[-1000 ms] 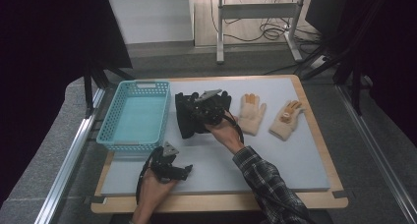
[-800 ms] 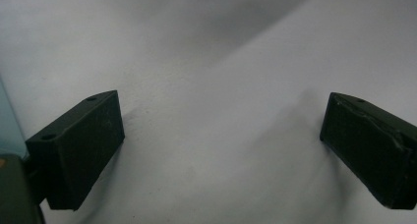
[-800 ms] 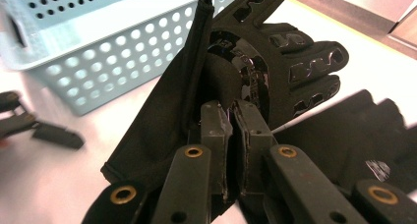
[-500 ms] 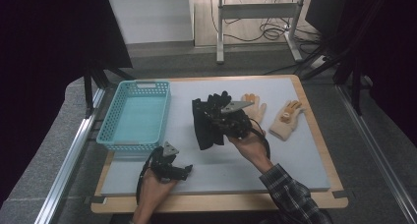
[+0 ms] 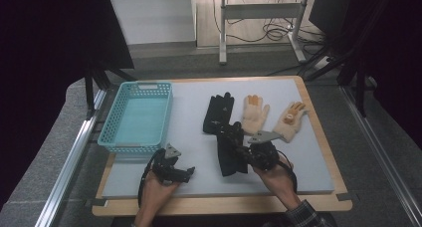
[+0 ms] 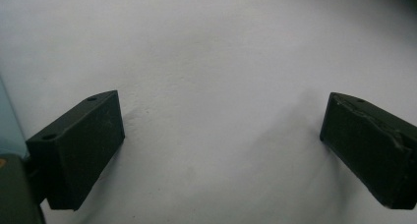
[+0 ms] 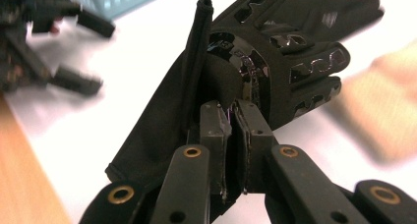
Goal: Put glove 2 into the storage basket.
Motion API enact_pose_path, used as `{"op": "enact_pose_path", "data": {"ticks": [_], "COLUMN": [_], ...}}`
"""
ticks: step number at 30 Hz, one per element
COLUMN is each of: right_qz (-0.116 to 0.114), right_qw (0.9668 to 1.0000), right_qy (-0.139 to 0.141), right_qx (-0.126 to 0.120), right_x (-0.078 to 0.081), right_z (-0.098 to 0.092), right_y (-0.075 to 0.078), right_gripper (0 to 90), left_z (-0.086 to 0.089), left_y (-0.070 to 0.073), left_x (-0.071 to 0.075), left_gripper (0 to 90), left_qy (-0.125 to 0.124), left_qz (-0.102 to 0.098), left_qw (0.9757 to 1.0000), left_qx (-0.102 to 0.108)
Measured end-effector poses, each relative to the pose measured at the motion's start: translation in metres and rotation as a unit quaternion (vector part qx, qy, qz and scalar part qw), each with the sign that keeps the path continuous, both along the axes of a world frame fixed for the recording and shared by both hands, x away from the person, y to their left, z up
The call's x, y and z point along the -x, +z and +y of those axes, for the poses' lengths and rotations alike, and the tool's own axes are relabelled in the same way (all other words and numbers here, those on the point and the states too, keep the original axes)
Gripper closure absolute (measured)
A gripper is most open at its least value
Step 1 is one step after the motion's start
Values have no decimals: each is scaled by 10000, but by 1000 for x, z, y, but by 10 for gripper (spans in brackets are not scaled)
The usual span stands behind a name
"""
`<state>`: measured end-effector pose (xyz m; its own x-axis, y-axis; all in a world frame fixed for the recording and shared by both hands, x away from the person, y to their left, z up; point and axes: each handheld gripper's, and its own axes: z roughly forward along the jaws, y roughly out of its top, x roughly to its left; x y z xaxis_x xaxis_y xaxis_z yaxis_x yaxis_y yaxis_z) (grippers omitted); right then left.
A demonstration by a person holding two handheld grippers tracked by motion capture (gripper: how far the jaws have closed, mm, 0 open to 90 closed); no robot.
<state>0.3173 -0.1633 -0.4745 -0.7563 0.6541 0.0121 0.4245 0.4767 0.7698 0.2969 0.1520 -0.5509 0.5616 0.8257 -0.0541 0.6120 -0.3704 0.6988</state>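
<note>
- My right hand-held gripper (image 7: 231,130) pinches one black glove (image 7: 255,81) above the table's (image 5: 308,152) near side.
- Basket (image 5: 137,117) holds nothing; second black glove (image 5: 217,112) and two tan gloves (image 5: 255,112) remain.
- My left hand-held gripper (image 6: 221,150) rests spread, holding nothing.

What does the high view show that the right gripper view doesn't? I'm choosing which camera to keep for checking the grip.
High view alone: the whole table, the full blue basket, both cream gloves and a second black glove lying flat.

Right gripper view alone: the jaws pinched shut on a fold of the black glove.

Both: the held glove, the left gripper, and the white surface.
</note>
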Motion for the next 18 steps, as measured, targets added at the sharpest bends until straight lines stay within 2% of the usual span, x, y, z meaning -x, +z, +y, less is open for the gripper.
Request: {"op": "enact_pose_path", "data": {"ticks": [2, 3, 5, 7, 11, 14, 18], "right_qz": [115, 177, 183, 101, 139, 212, 178], "right_qw": [9999, 9998, 9998, 9998, 9993, 9992, 9993], "right_qy": [-15, -18, -36, -148, -309, -282, -283], "right_qx": [-27, -28, -8, 62, -153, -179, -141], "right_x": [6, 10, 14, 14, 0, -10, -24], "right_z": [-4, -6, -8, -14, -28, -30, -25], "right_y": [-8, -14, -19, -20, -16, -18, -21], "right_gripper": [791, 743, 621, 580, 562, 544, 499], "left_z": [0, 0, 0, 0, 0, 0, 0], "left_y": [0, 0, 0, 0, 0, 0, 0], "left_x": [0, 0, 0, 0, 0, 0, 0], "left_gripper": [31, 31, 31, 32, 32, 32, 32], "left_qy": [3, 4, 5, -2, 5, 7, 6], "left_qz": [-1, 0, -3, -7, -4, -5, -6], "left_qw": [10000, 10000, 10000, 10000, 10000, 10000, 10000], "left_qx": [4, 5, 3, -2, 3, 3, 2]}}
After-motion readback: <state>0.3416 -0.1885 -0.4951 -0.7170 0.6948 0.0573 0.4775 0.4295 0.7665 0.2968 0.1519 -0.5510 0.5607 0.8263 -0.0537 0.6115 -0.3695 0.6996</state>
